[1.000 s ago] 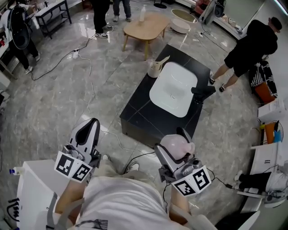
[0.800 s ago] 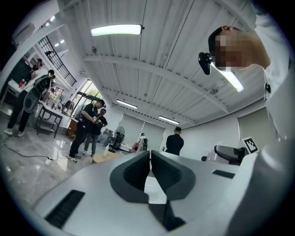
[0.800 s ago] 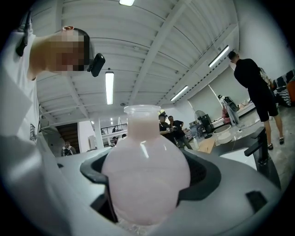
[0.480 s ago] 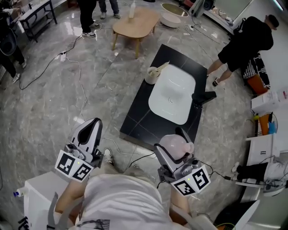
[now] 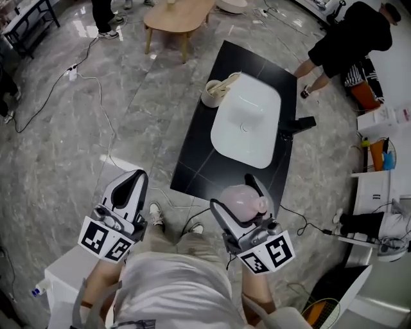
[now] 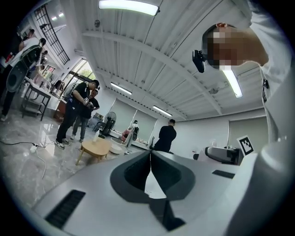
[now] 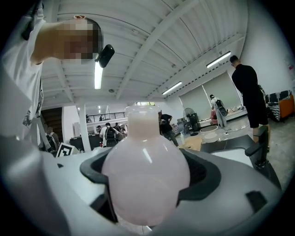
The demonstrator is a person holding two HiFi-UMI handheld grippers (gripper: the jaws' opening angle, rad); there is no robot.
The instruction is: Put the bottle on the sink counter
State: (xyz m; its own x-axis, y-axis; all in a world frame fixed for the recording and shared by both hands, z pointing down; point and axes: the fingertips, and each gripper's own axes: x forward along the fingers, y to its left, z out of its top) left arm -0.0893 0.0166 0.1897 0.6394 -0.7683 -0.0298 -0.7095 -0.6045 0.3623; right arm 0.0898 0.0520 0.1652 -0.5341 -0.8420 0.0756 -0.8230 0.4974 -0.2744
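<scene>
A pale pink bottle (image 5: 243,200) sits between the jaws of my right gripper (image 5: 247,204), which is shut on it; in the right gripper view the bottle (image 7: 145,173) fills the middle, neck up. It hangs just in front of the near end of the black sink counter (image 5: 203,153), which carries a white basin (image 5: 247,120) and a black tap (image 5: 297,124). My left gripper (image 5: 130,188) is held over the floor to the left of the counter, jaws closed with nothing in them; in the left gripper view the left gripper (image 6: 150,159) shows its two pads pressed together.
A beige jug (image 5: 215,91) stands on the counter's far left corner. A wooden table (image 5: 176,14) is beyond it. A person in black (image 5: 347,40) bends at the counter's far right. Cables (image 5: 103,142) lie on the marble floor. White furniture (image 5: 372,196) stands at the right.
The counter has come nearer in the head view as I walked toward it. Both grippers keep their places relative to my body, the right still holding the bottle.
</scene>
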